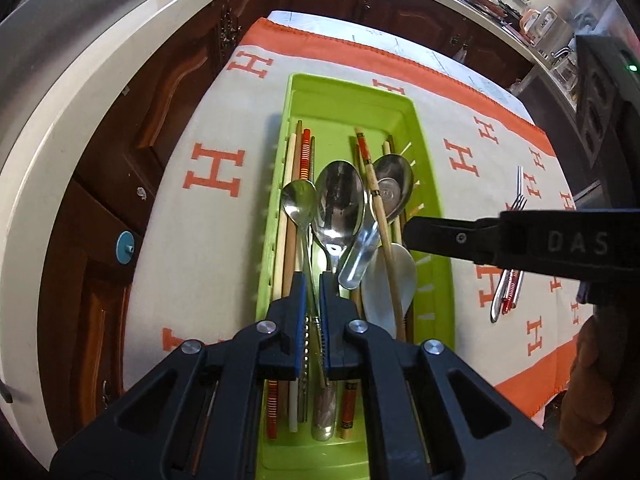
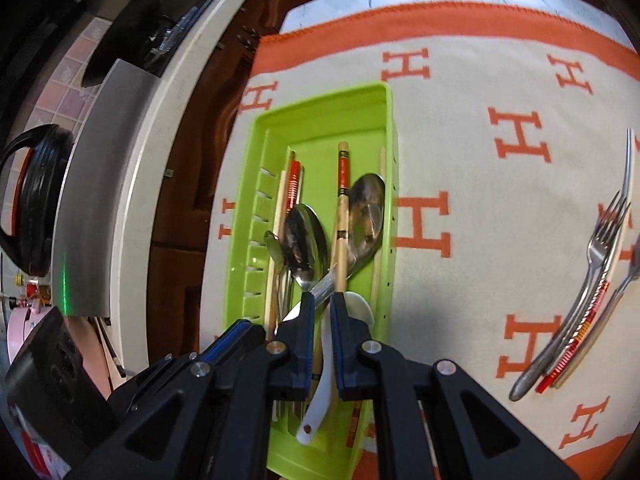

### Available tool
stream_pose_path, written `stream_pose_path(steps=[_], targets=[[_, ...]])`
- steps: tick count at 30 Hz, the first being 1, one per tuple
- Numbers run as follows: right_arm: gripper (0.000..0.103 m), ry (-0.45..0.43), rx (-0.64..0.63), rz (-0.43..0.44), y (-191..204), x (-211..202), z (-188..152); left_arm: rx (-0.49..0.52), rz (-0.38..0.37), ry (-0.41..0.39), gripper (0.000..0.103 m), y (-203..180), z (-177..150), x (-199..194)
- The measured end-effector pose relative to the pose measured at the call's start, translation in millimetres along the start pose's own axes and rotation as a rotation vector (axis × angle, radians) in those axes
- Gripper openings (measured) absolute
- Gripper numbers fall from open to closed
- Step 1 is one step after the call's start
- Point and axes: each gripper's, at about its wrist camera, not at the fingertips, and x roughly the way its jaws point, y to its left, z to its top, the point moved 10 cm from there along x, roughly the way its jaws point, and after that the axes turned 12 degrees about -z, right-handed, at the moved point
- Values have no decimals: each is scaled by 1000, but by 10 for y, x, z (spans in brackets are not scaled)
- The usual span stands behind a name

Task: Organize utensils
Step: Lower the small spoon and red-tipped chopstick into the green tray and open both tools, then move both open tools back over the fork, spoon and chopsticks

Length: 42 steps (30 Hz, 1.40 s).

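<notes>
**Forks Still Wait on the Cloth**

A green tray sits on a white cloth with orange letters. It already holds spoons and chopsticks, all lying the long way.

The left gripper hangs low over the tray. Its jaws are only a little apart, with a thin metal handle in the gap, but I cannot tell if they pinch it.

The right gripper is over the near end of the tray. Its jaws are a little apart, with a white spoon lying under the gap. It looks like nothing is held.

The forks and a red striped chopstick lie well apart from the tray, at about two o'clock from the right gripper. They point from seven to one o'clock. They look shiny, thin and bunched together.

The right gripper is nearer to them, so it should probably go.
</notes>
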Motion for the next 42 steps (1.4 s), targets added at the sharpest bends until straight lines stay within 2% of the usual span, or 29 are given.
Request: stream_pose_path(steps=[13,17,19,30,37,42], targets=[[8,-83,-92,-65,-114,-252,-139,103,-16,-11,5,-379,-53,-123],[8,-103,-106,-77,-167,-294,-182,125,-22,-16,10,-501,-94,-176],[8,-118,-105,-81,-209,-332,-196,127,-29,-20,14,-539,-121,-201],[8,-204,-65,-84,-544,-564,-271,172,-63,-49,14,-868,-193,-350],[8,-277,-41,-104,-851,-884,-228,243,-118,-53,14,-1387,-73,-377],[8,-325,24,-89,-1175,-1202,-148,294,-164,-46,14,-1821,116,-345]])
